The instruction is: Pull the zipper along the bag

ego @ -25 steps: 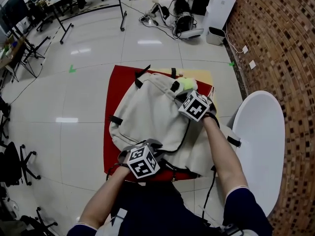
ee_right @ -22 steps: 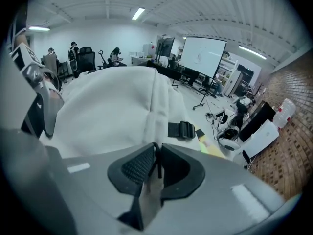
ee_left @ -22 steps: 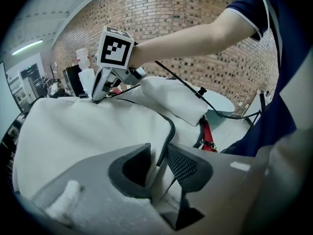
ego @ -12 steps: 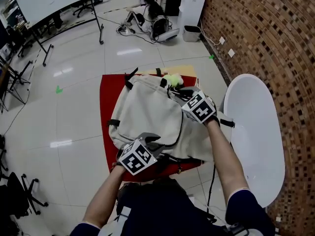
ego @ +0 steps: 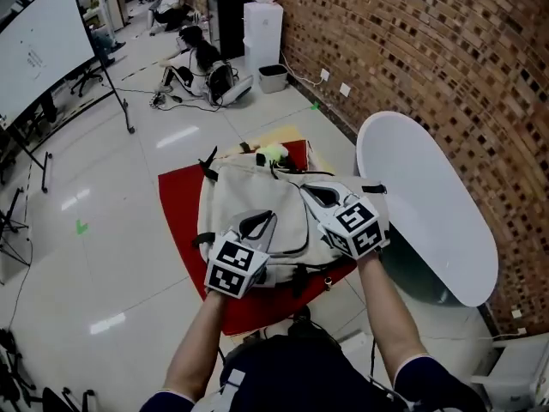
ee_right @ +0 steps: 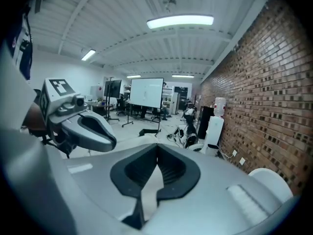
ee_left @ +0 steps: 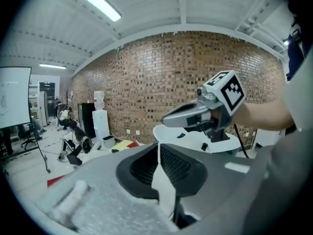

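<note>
A beige backpack (ego: 249, 197) lies on a red mat (ego: 182, 221), its dark zipper line (ego: 306, 230) curving down its right side. Both grippers hang in the air above the bag's near half and touch nothing. My left gripper (ego: 257, 223) is over the near left part. My right gripper (ego: 317, 194) is over the right side. In the left gripper view the left gripper (ee_left: 157, 148) points level at the brick wall, with the right gripper (ee_left: 168, 120) ahead of it. Both pairs of jaws have just been closing, with nothing between them; the tips meet.
A white oval table (ego: 429, 221) stands close on the right before a brick wall (ego: 429, 50). A green thing (ego: 273, 153) lies at the bag's far end. Farther off are a whiteboard (ego: 43, 58), a water dispenser (ego: 262, 24) and a person seated on the floor (ego: 202, 67).
Both grippers have lifted off the bag. The right one has come away from the far corner by the green thing, toward me. The head view has swung toward the brick wall.
</note>
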`<state>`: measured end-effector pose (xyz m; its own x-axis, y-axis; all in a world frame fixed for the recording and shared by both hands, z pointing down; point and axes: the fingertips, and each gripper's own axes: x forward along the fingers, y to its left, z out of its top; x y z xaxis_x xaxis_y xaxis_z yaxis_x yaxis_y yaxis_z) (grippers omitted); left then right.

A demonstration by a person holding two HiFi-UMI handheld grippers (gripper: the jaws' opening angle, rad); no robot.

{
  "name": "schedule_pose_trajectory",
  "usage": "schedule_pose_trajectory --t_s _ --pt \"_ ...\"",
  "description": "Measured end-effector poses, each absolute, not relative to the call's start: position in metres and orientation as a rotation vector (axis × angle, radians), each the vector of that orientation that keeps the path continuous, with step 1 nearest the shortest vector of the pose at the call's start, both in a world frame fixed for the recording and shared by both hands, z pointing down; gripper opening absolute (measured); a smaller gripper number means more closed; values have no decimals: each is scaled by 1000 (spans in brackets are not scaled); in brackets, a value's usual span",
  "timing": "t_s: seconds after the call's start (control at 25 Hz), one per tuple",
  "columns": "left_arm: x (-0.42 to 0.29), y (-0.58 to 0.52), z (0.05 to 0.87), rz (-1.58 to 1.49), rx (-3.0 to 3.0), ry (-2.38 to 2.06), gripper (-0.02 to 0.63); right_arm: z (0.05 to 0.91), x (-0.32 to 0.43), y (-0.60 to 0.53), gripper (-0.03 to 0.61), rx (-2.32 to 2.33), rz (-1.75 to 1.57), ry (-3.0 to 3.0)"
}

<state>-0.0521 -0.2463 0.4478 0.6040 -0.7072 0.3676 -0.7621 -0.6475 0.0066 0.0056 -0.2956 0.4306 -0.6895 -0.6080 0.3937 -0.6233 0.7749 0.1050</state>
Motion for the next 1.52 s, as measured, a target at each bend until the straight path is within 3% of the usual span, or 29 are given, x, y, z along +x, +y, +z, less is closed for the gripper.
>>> schedule_pose_trajectory --t_s 0.08,0.6,1.52 --pt "-51 -243 429 433 2723 -1222 2 415 7 -275 6 1020 64 -2602" --pt "-56 -188 383 275 2863 -1061 2 376 -9 -181 5 1401 187 -2754" --pt "-72 -167 379 251 2873 -1043 2 372 -38 -159 5 1362 179 -2773"
